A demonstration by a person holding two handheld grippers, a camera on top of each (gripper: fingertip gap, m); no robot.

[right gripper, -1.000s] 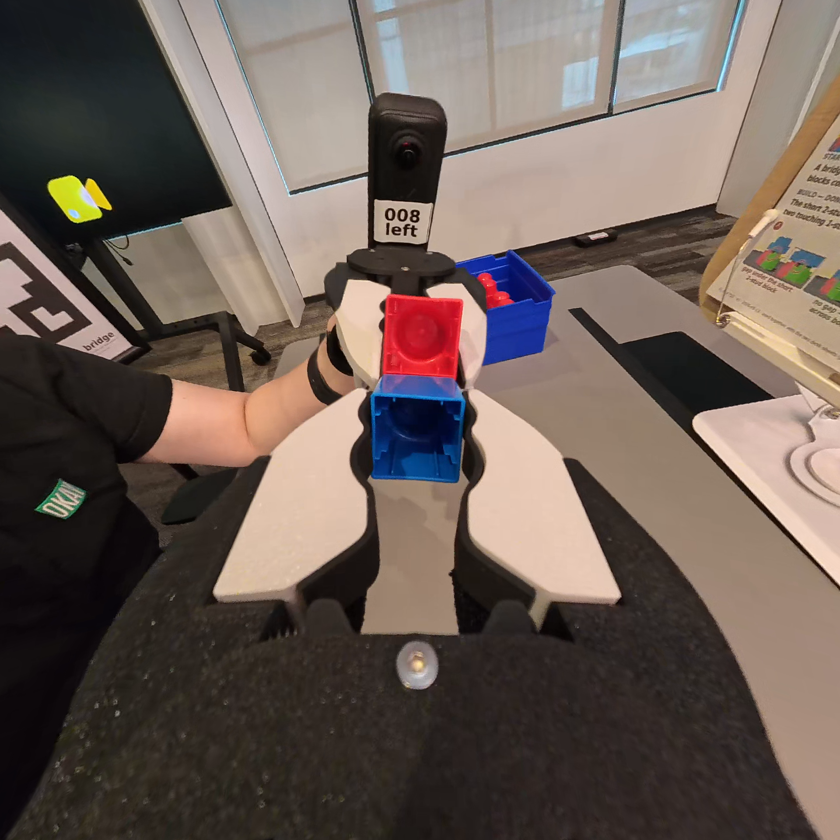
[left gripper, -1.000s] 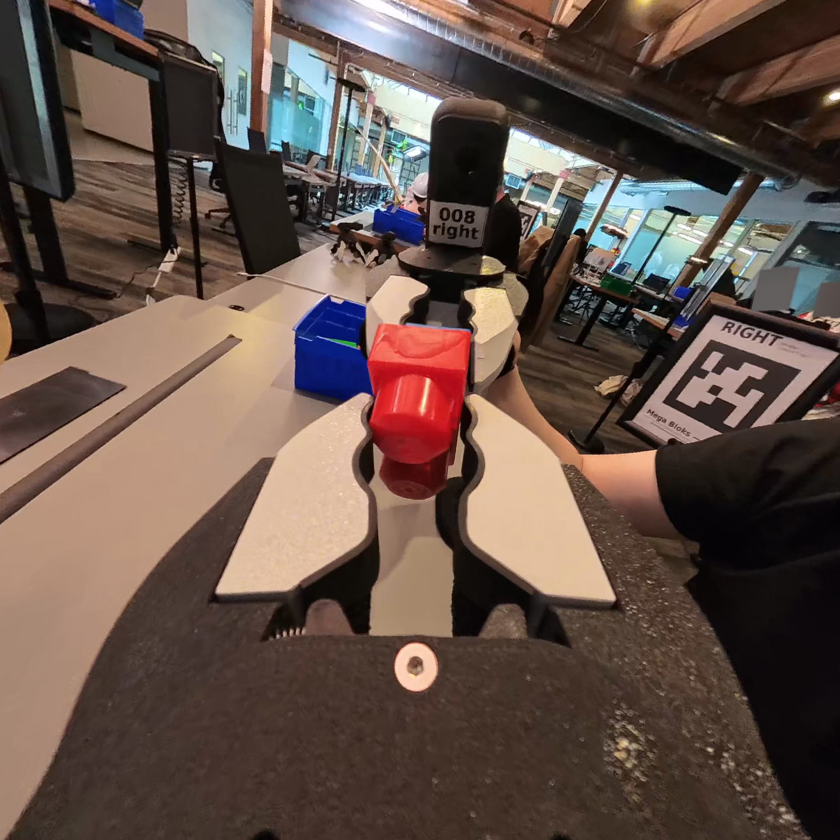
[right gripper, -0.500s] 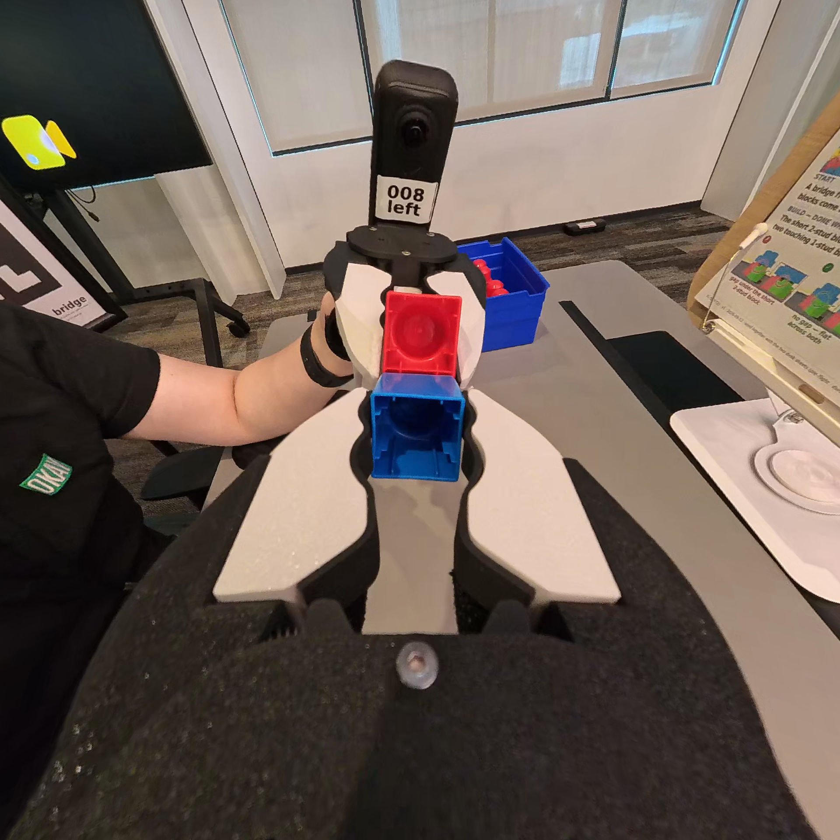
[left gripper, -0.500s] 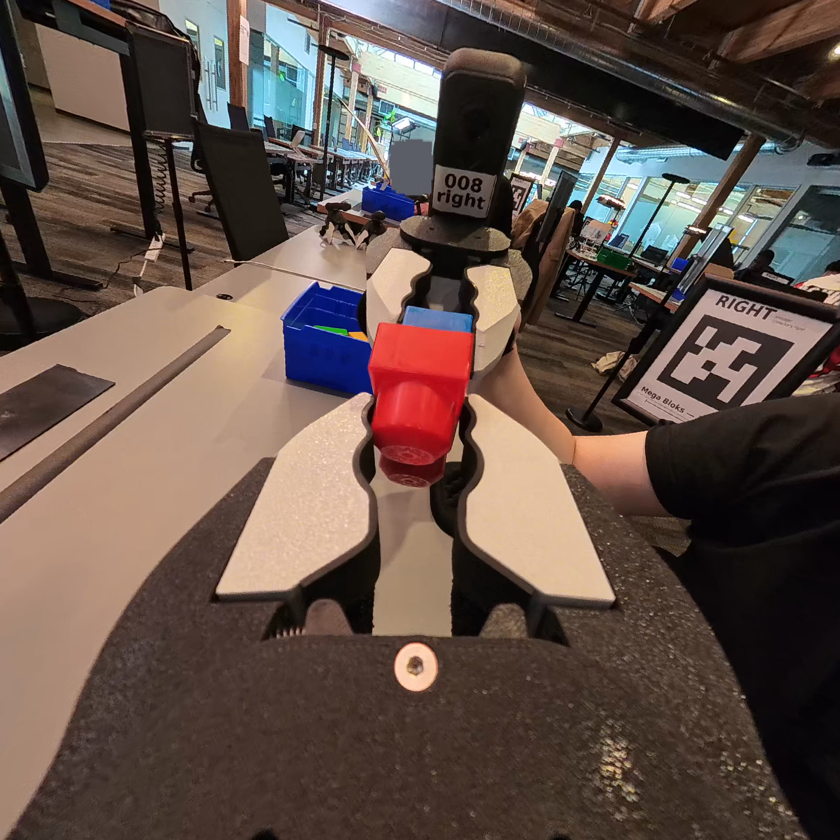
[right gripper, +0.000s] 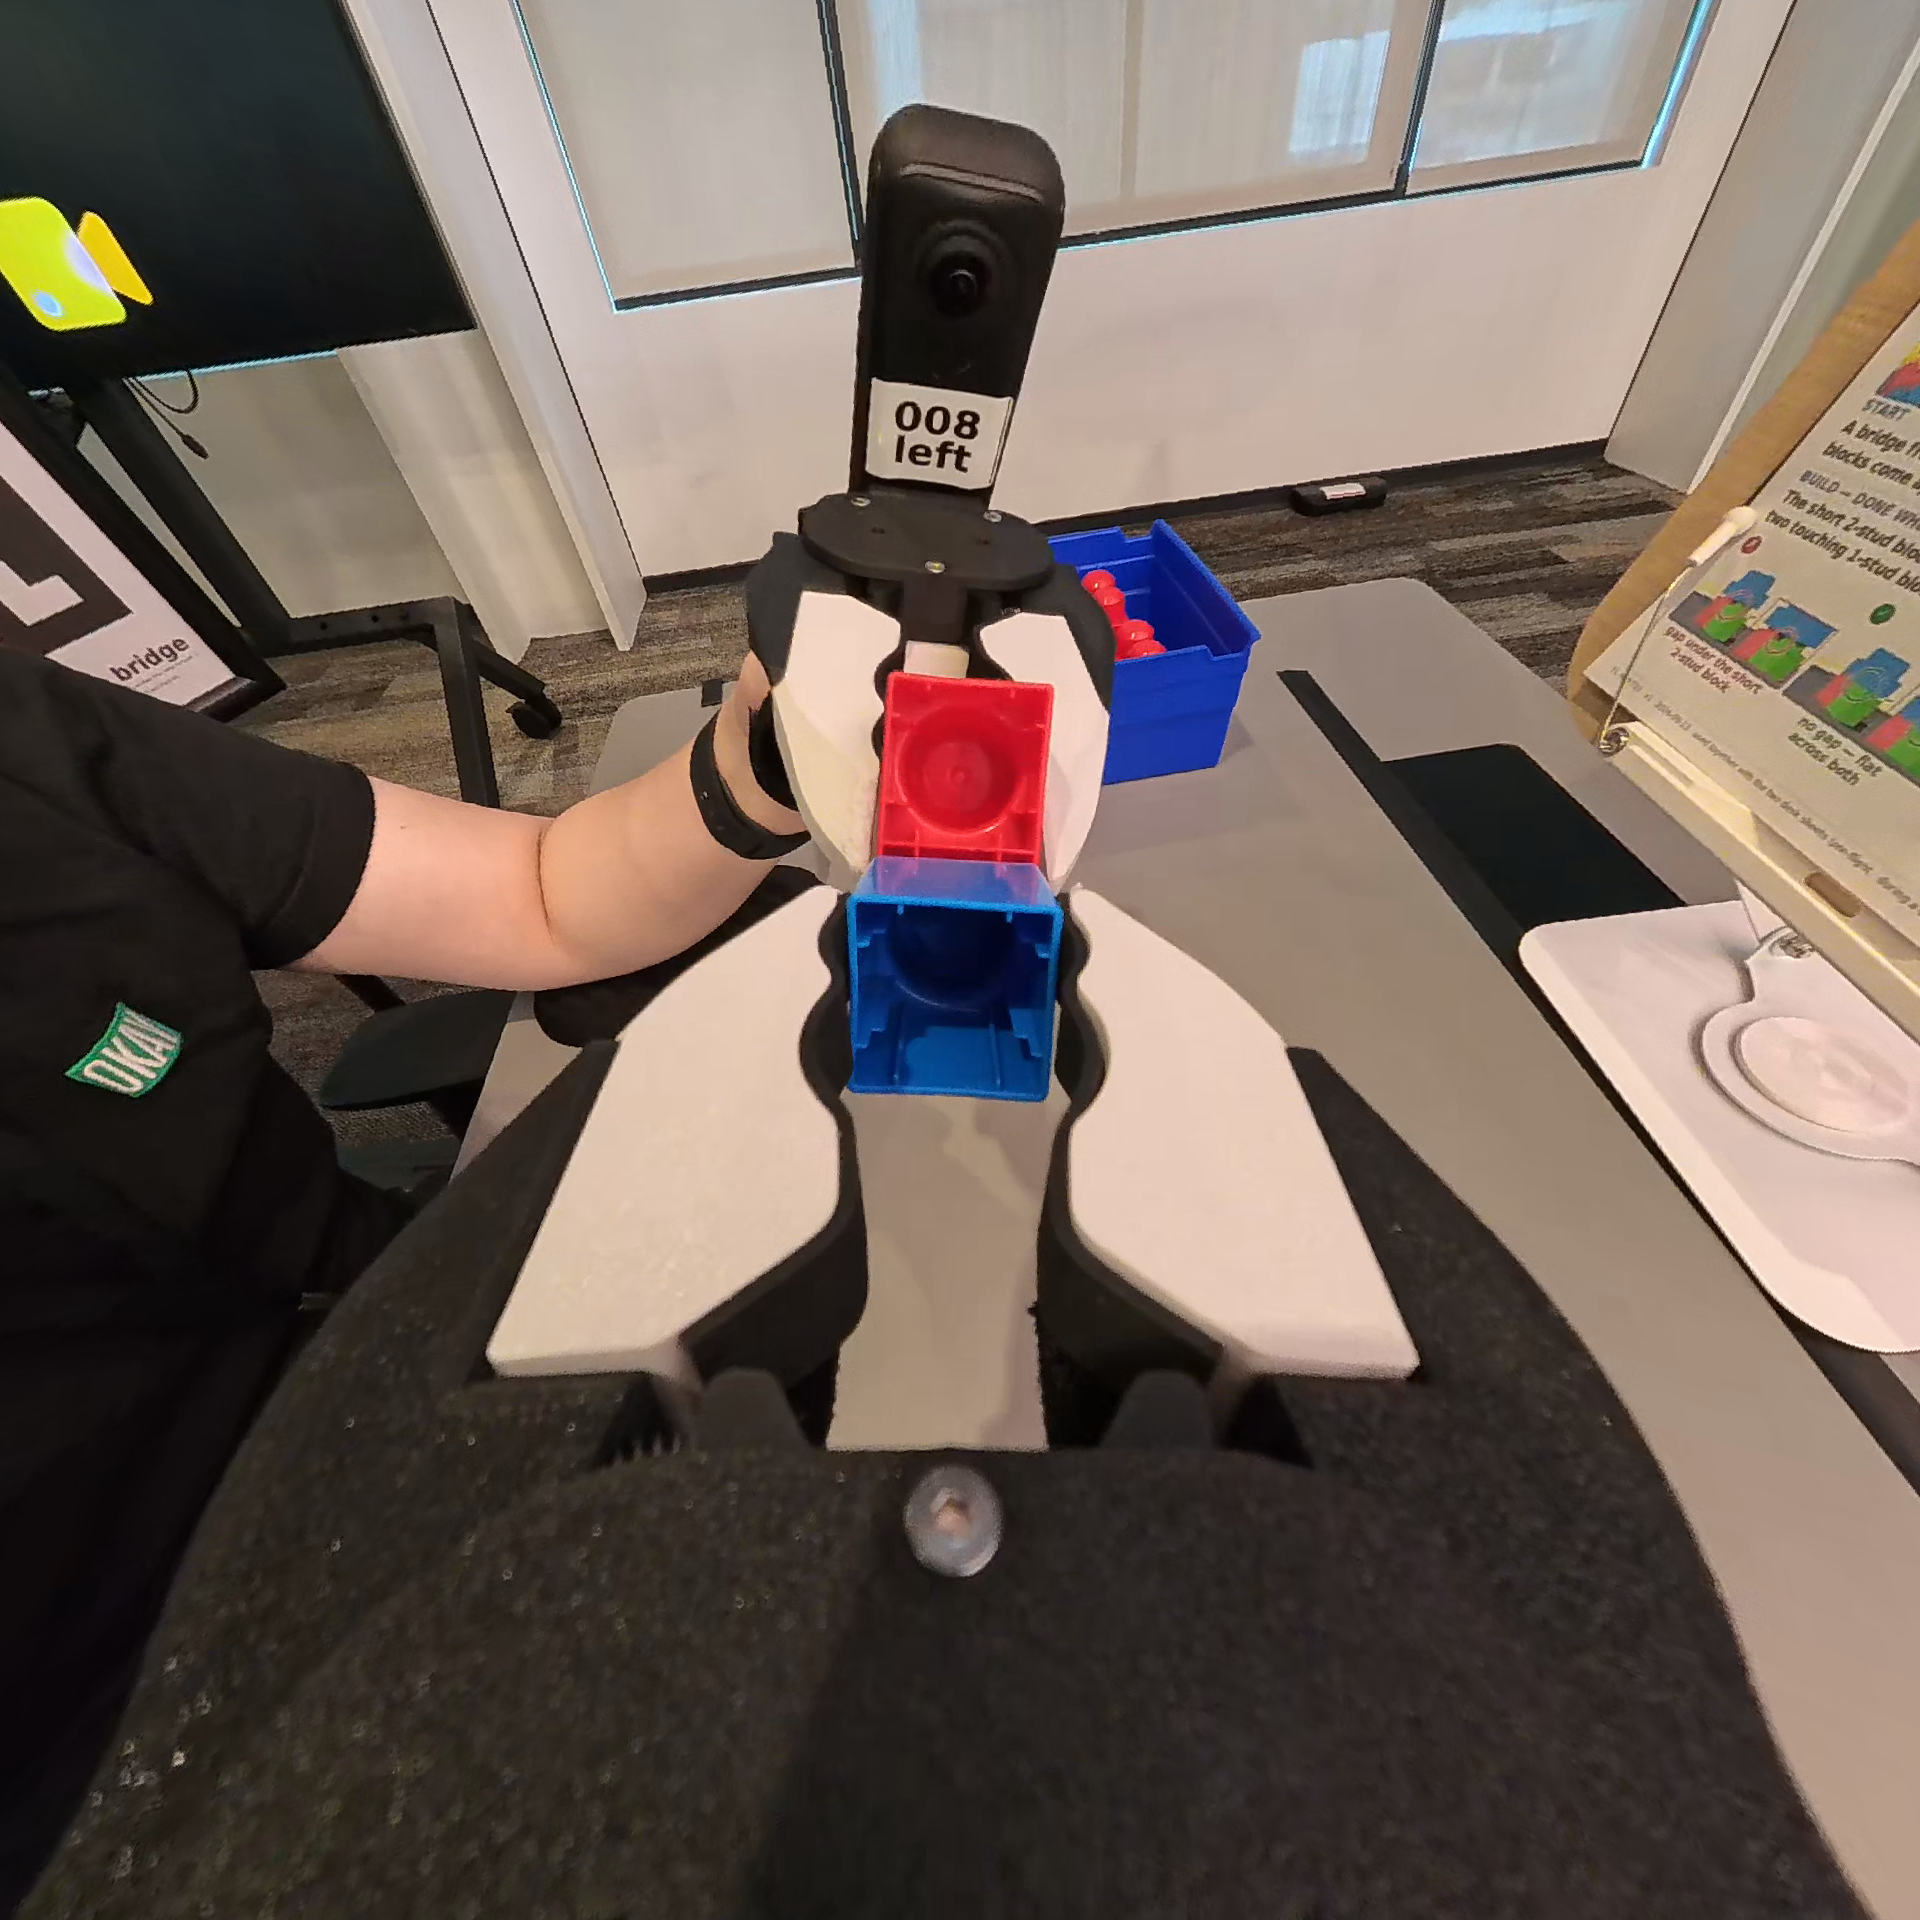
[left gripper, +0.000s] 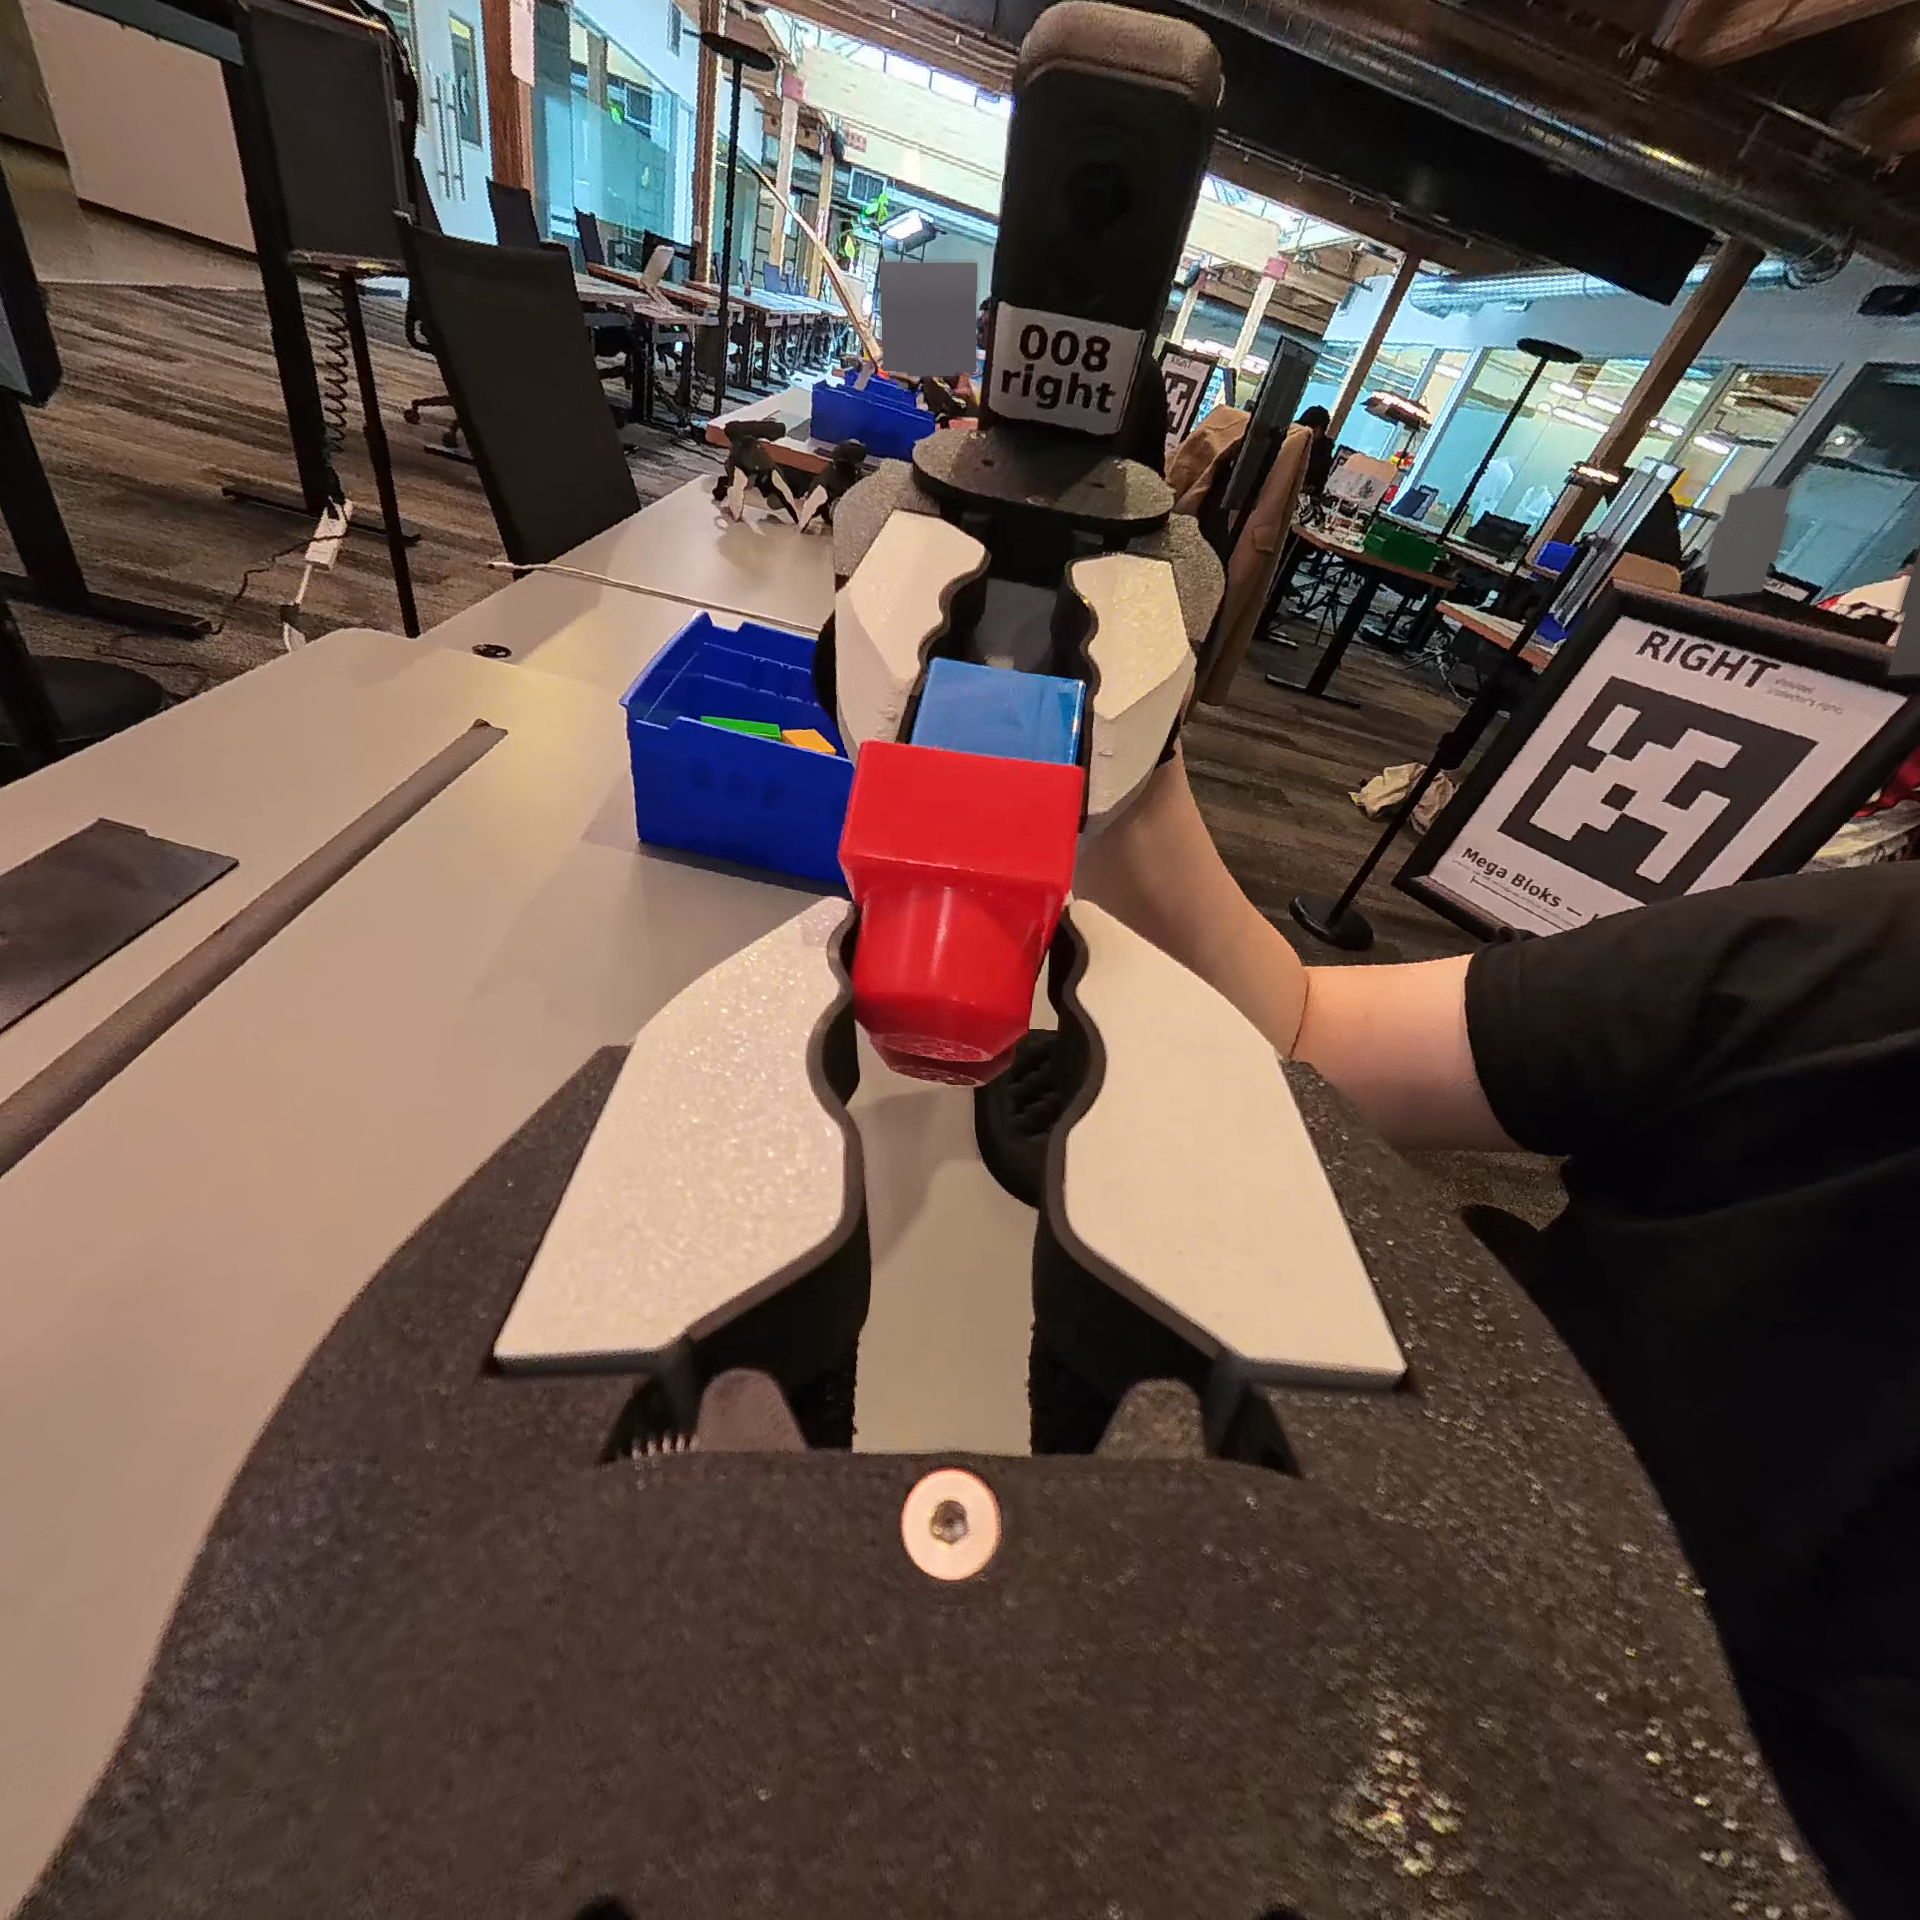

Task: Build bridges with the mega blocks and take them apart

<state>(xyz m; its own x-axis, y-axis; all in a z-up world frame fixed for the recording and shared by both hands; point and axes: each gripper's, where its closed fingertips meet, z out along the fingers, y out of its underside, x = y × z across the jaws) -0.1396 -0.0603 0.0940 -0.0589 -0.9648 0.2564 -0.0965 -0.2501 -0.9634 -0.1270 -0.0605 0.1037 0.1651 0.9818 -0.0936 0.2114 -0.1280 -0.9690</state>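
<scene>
Bin's red contents largely hidden

My left gripper & right gripper: white wavy fingers, black foam bodies, silver screws; black short sleeves.

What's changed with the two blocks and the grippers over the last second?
Little: seen from the left wrist, the blue block has come into view above the red block. The left gripper stays shut on red, the right gripper on blue; nothing was released.

Framed sign, tilted instruction board
</scene>
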